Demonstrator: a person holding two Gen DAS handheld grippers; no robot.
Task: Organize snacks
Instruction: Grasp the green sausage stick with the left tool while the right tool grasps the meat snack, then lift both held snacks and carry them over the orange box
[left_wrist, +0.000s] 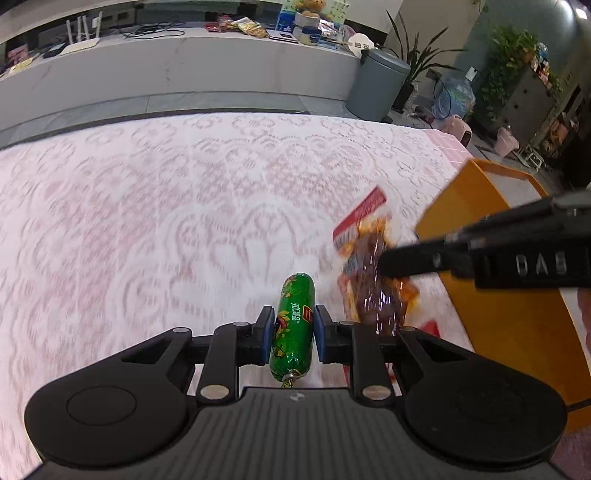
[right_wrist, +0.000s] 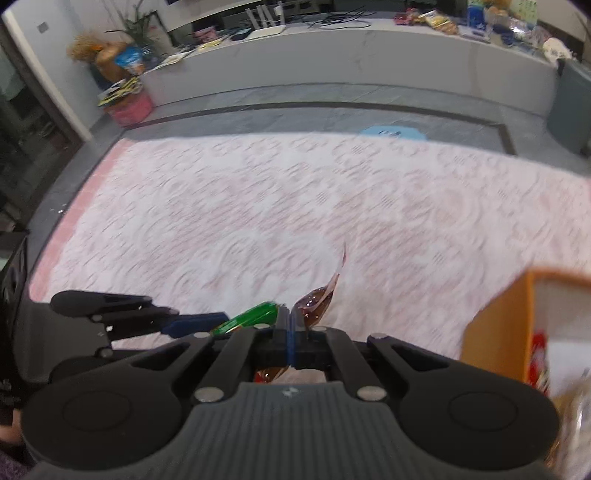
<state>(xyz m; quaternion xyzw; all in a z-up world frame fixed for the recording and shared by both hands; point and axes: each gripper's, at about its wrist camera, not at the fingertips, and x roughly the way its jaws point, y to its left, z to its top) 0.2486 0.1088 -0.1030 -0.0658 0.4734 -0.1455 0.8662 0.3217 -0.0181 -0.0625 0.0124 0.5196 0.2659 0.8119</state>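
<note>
Both my hand-held grippers carry snacks above the surface (left_wrist: 184, 184).
My left hand-held gripper (left_wrist: 293, 334) clamps a green sausage (left_wrist: 293, 325); my right hand-held gripper (right_wrist: 291, 332) pinches a clear snack packet (right_wrist: 317, 301) beside the orange box (left_wrist: 491, 295).

I'm working in what looks like an office lounge: a long grey counter (left_wrist: 177, 62) cluttered with cables and packets, potted plants (left_wrist: 513, 51), a pedal bin (left_wrist: 376, 85), and a lace-covered table (left_wrist: 184, 206).
</note>
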